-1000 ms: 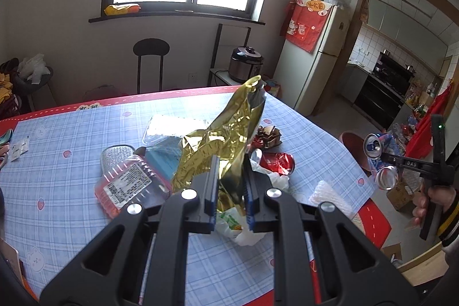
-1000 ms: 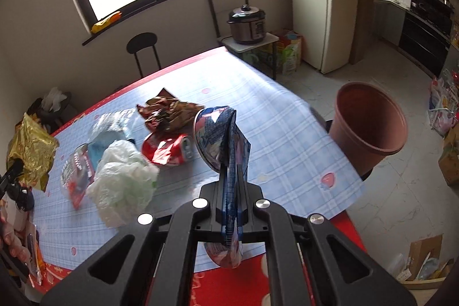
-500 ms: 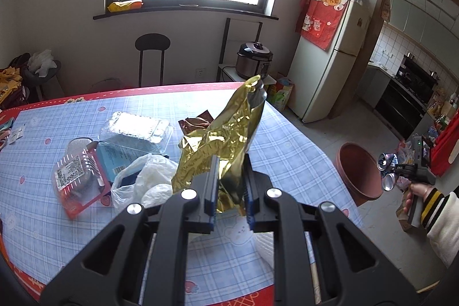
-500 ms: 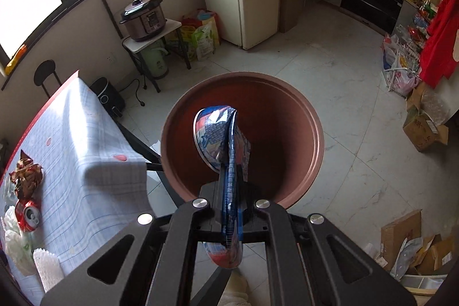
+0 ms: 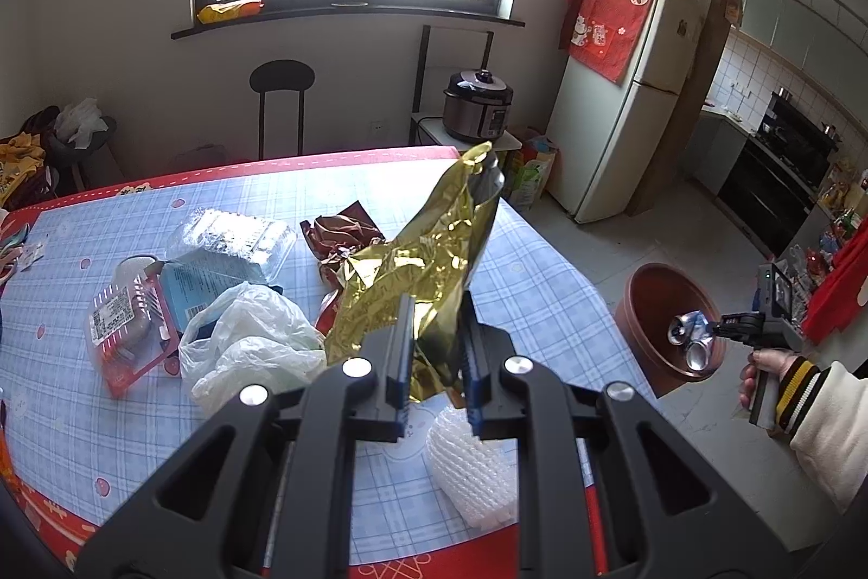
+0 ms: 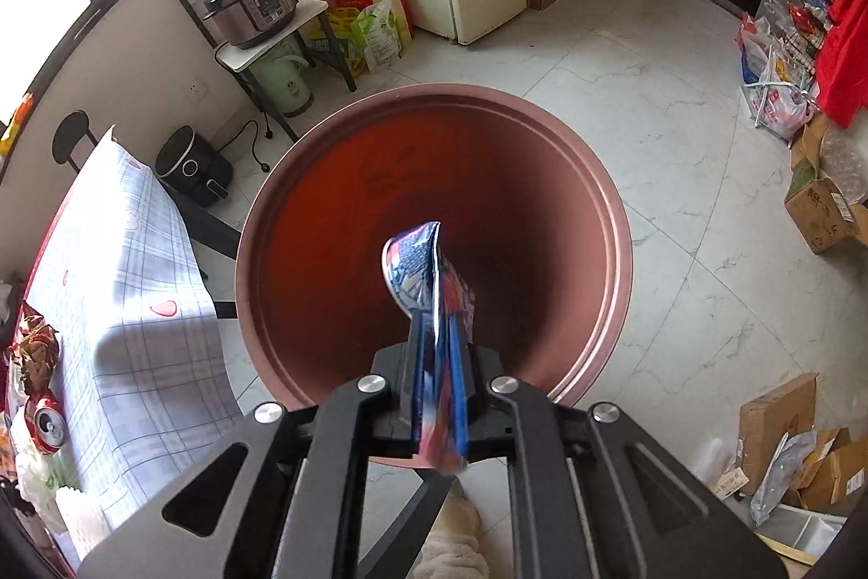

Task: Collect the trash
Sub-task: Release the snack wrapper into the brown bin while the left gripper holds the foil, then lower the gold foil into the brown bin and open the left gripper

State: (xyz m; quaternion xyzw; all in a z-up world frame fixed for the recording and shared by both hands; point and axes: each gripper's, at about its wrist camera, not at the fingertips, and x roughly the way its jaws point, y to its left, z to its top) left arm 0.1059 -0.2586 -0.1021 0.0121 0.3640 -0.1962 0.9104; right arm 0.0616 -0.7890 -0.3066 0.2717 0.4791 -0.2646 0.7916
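My left gripper [image 5: 434,362] is shut on a crumpled gold foil bag [image 5: 428,264], held upright above the blue checked table [image 5: 542,297]. My right gripper [image 6: 438,335] points down into the brown round bin [image 6: 255,253] on the floor beside the table. A crushed blue and red can [image 6: 423,275] stands between its fingers, which are opening; the can's lower end is blurred and it sits further out along the jaws. In the left wrist view the right gripper [image 5: 705,335] hangs over the bin [image 5: 645,307], held by a hand [image 5: 770,362].
On the table lie a white plastic bag [image 5: 249,340], a clear clamshell [image 5: 233,237], a red meat tray [image 5: 125,329], a brown wrapper [image 5: 342,237], bubble wrap [image 5: 466,465] and a red can [image 6: 46,421]. Cardboard boxes [image 6: 824,210] line the floor at right.
My right gripper swung from over the table to above the bin and sank toward it; the can slid outward in the jaws. The left gripper carried the gold bag across the table.
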